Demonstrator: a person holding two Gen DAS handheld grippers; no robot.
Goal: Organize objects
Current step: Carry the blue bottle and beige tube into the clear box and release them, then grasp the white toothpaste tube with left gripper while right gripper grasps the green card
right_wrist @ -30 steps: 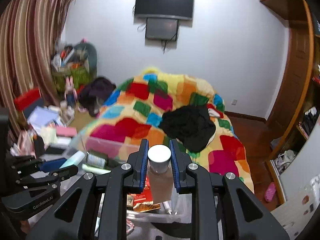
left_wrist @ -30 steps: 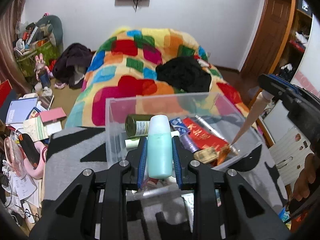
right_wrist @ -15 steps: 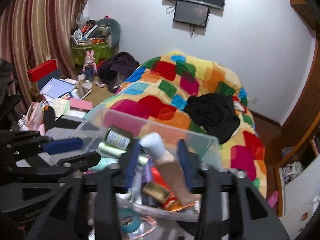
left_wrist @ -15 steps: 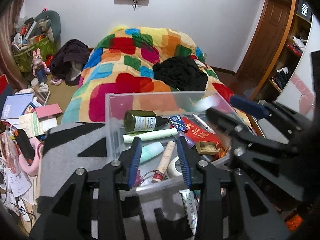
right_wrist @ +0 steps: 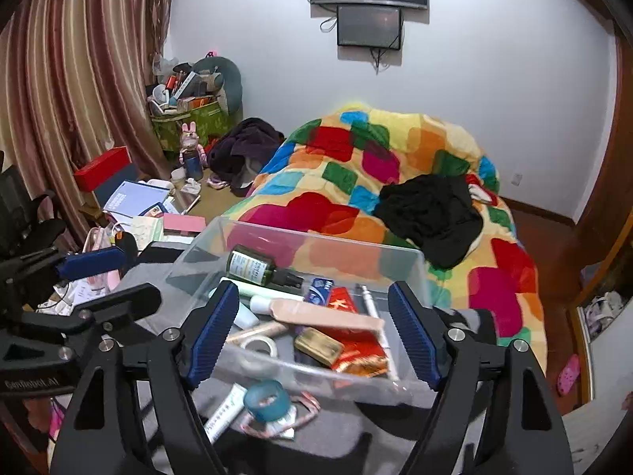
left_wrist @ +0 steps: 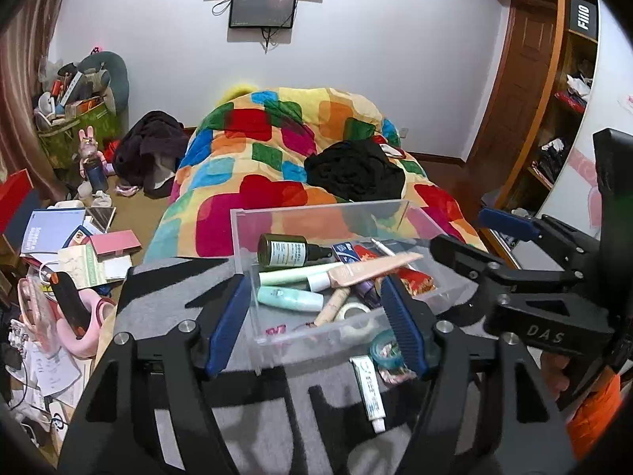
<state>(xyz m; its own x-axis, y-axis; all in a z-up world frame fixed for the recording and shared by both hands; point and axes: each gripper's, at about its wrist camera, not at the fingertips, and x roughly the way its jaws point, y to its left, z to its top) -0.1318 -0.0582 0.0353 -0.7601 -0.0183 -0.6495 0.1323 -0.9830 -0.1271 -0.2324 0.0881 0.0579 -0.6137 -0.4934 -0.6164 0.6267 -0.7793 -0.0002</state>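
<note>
A clear plastic box (left_wrist: 253, 233) (right_wrist: 205, 245) stands on a grey and black cloth. Inside lie a teal bottle (left_wrist: 290, 298), a beige tube (left_wrist: 372, 267) (right_wrist: 328, 315), a dark green bottle (left_wrist: 283, 250) (right_wrist: 251, 267), a pale green tube and several other small items. My left gripper (left_wrist: 312, 326) is open and empty just in front of the box. My right gripper (right_wrist: 312, 334) is open and empty over the box's near edge; it also shows at the right of the left wrist view (left_wrist: 494, 233).
A white tube (left_wrist: 370, 388) (right_wrist: 225, 407) and a teal tape roll (left_wrist: 385, 350) (right_wrist: 266, 399) lie on the cloth before the box. A bed with a colourful quilt (left_wrist: 277, 166) stands behind. Books and clutter (left_wrist: 71, 245) cover the floor at left.
Both grippers opened and let go: the teal bottle and the beige tube now lie in the box. Both grippers have drawn back from it.
</note>
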